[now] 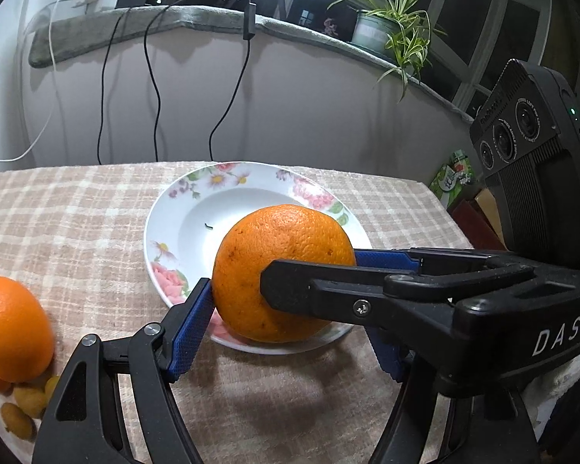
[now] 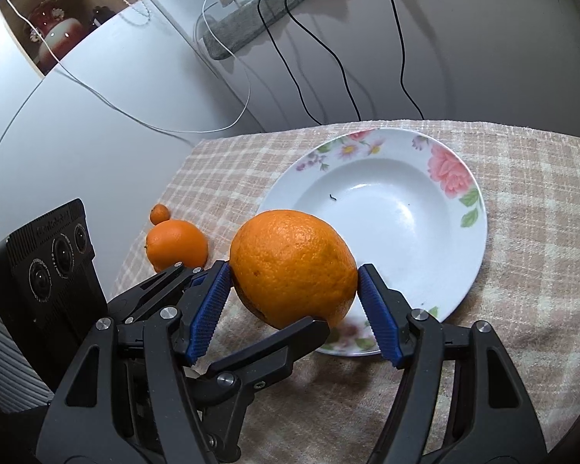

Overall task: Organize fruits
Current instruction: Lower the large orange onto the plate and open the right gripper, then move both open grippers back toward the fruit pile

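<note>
**Left wrist view**
- Left gripper (image 1: 290, 282): black frame with blue ribbed pads. The left pad (image 1: 191, 328) touches the fruit's left flank. The right pad is mostly hidden behind the other tool, so whether this grip is closed cannot be told.
- Large orange (image 1: 274, 239): between the fingers, over the near rim of the plate. It has a pebbled, dimpled peel with small brown flecks. It is nearly round, slightly wider than tall, with the long axis running across the fingers.
- Right gripper (image 1: 313, 266): enters from beyond the right finger. Its black near finger lies across the fruit's front, and its blue far pad lies against the far right side.
- Plate (image 1: 166, 232): white glazed dish with a floral rim, ahead of the fingertips.
- Tablecloth (image 1: 77, 224): beige plaid, woven and nubby.
- Second orange (image 1: 11, 328): outside the left finger, with small yellow fruits (image 1: 27, 402) just beside it.

**Right wrist view**
- Right gripper (image 2: 294, 268): both blue pads press the large orange (image 2: 286, 247), clamping it between the tips.
- Large orange: an oblong oval whose long axis spans finger to finger, dipping toward the right pad. A dark patch shows on its underside.
- Left gripper (image 2: 263, 297): comes in past the left finger, with one black tip under the fruit's near side.
- Plate (image 2: 444, 178): ahead of the right finger. Its near rim lies below the fruit.
- Second orange (image 2: 176, 247): beyond the left finger, touching a small mandarin (image 2: 159, 213) behind it.
</note>
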